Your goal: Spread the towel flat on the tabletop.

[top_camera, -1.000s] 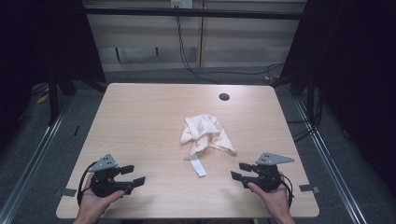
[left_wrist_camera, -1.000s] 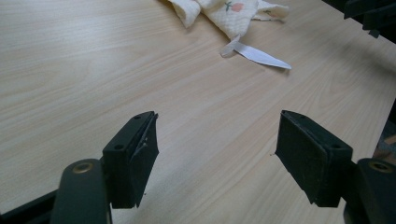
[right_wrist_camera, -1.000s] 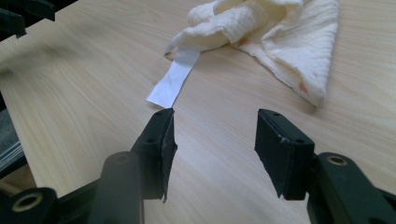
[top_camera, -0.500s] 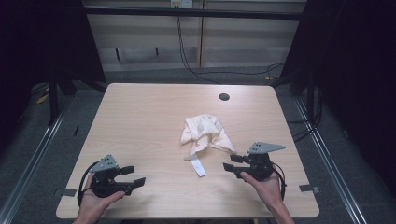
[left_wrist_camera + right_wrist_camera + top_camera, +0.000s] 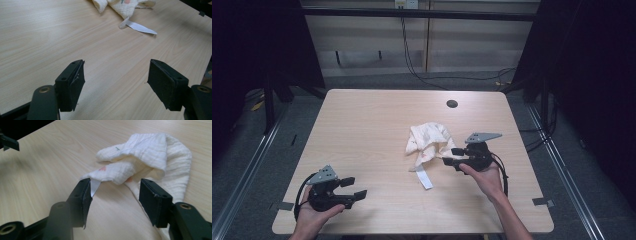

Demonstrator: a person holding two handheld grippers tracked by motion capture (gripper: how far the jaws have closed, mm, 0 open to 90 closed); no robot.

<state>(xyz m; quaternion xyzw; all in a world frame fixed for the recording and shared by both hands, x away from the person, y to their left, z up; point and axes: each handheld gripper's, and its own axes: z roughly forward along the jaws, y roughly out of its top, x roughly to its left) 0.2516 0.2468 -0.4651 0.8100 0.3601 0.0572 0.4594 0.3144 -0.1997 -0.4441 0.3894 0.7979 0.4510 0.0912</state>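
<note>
Since a second ago my right tongs [image 5: 455, 156] have travelled from the worktop's [image 5: 362, 130] near right edge up to the crumpled cream cloth [image 5: 427, 140], while my left tongs [image 5: 353, 188] stay parked near the front left corner.

From the left gripper view, those tongs [image 5: 116, 82] stand spread over bare wood, the cloth [image 5: 122, 6] and its white label [image 5: 140, 27] well ahead.

From the right gripper view, my tongs [image 5: 113, 195] are spread, framing the cloth's [image 5: 147, 152] nearest fold, the label [image 5: 94, 187] beside the left jaw. Nothing is pinched yet; I judge a grasp on the cloth comes next.
</note>
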